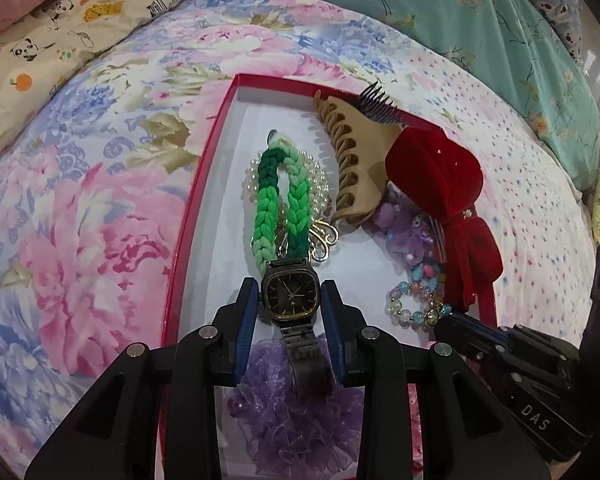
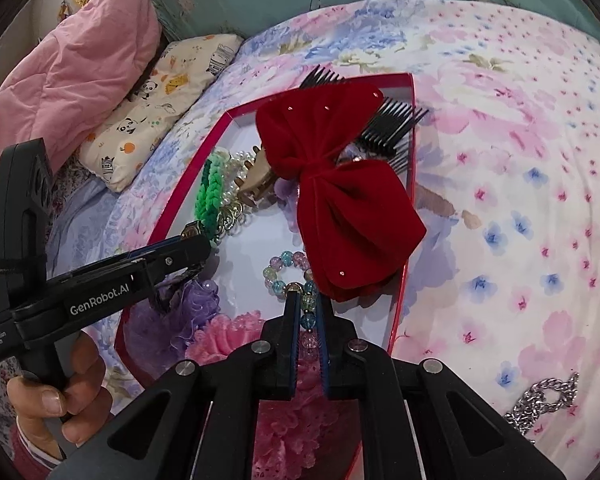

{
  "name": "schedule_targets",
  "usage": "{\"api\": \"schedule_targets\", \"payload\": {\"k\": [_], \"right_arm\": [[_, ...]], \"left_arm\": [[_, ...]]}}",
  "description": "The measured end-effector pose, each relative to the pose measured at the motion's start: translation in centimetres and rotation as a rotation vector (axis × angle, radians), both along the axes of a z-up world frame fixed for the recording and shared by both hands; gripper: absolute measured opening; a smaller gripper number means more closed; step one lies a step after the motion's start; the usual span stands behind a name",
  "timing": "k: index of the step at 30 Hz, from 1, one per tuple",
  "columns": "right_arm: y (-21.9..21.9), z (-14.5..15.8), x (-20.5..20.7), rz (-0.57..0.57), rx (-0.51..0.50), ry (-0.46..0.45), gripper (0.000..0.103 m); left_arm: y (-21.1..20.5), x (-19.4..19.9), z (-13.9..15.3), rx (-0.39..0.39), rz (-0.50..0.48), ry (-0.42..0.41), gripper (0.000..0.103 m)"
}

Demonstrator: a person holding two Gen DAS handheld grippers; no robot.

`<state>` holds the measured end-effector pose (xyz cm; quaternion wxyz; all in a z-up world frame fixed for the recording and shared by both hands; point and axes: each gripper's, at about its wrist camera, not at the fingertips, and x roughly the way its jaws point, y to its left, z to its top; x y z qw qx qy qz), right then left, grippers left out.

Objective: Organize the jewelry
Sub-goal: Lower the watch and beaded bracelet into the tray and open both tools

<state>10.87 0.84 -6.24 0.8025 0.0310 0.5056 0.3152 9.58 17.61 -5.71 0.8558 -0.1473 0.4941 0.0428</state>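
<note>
Here, over a red-rimmed box (image 1: pixel 204 184) on a floral bedspread (image 1: pixel 100 200), the L gripper (image 1: pixel 290 308) has its blue pads clamped on a square-faced wristwatch (image 1: pixel 291 294), watch band trailing back btwn the fingers. The R gripper (image 2: pixel 305 308) is nearly closed, pinching a pastel bead bracelet (image 2: pixel 286 270) just beside a red velvet bow (image 2: pixel 340 184). Also in the box: green braided band (image 1: pixel 284 200) over pearls, tan claw clip (image 1: pixel 352 152), purple scrunchie (image 1: pixel 296 420), pink scrunchie (image 2: pixel 236 334)
</note>
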Motion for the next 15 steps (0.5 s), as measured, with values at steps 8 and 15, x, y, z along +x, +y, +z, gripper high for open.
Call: {"api": "schedule_targets", "payload": {"k": [8, 15], "right_arm": [[-0.01, 0.03, 0.16, 0.008, 0.001, 0.011, 0.009], [0.21, 0.06, 0.36, 0.008, 0.002, 0.019, 0.010]], "left_arm": [[0.06, 0.05, -0.01, -0.009, 0.000, -0.002, 0.030], [0.11, 0.11, -0.08, -0.005, -0.004, 0.000, 0.030]]}}
